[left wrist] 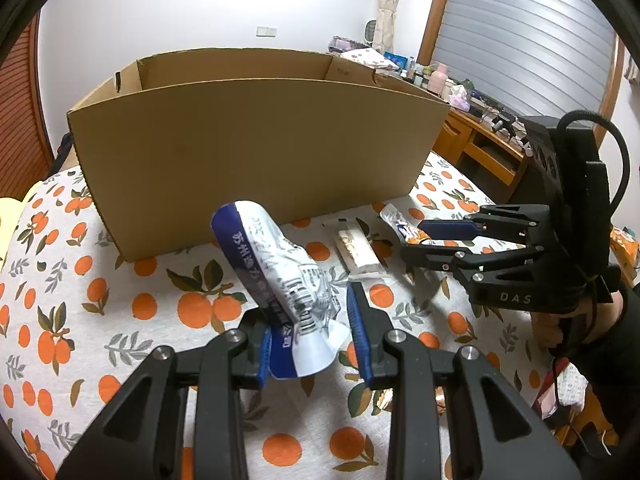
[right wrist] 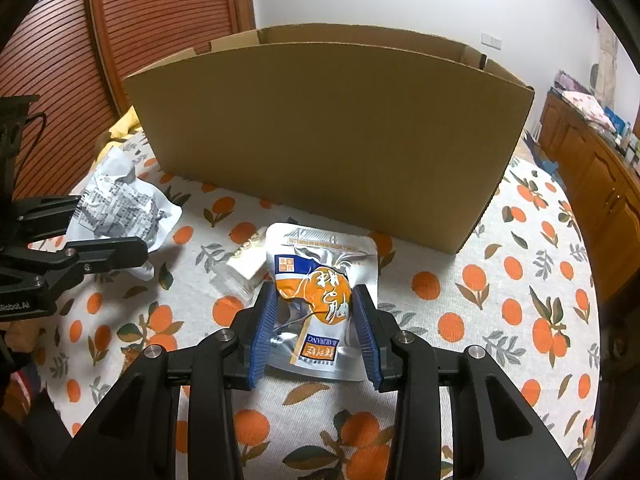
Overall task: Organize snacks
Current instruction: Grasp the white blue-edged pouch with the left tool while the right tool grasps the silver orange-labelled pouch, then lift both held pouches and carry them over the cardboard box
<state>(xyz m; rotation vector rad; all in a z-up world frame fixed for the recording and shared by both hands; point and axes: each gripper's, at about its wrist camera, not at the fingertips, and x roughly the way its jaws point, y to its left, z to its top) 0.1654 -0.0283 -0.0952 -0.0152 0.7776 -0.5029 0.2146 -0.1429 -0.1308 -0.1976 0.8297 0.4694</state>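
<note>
My left gripper [left wrist: 310,336] is shut on a crumpled white and blue snack packet [left wrist: 276,264], which sticks up above the orange-print tablecloth [left wrist: 160,304]. In the right wrist view that packet [right wrist: 120,200] sits in the left gripper [right wrist: 112,228] at the far left. My right gripper [right wrist: 314,320] has its blue pads pressed on both sides of a silver and orange pouch [right wrist: 320,280] lying on the cloth. A small white wrapped snack [right wrist: 246,264] lies just left of the pouch. An open cardboard box [right wrist: 328,140] stands behind both.
The box [left wrist: 256,160] fills the far side of the table. A wooden sideboard [left wrist: 472,136] crowded with bottles and cloths runs along the right wall. A slatted wooden door [right wrist: 160,8] stands behind the box on the left. A hand holds the right gripper [left wrist: 416,240].
</note>
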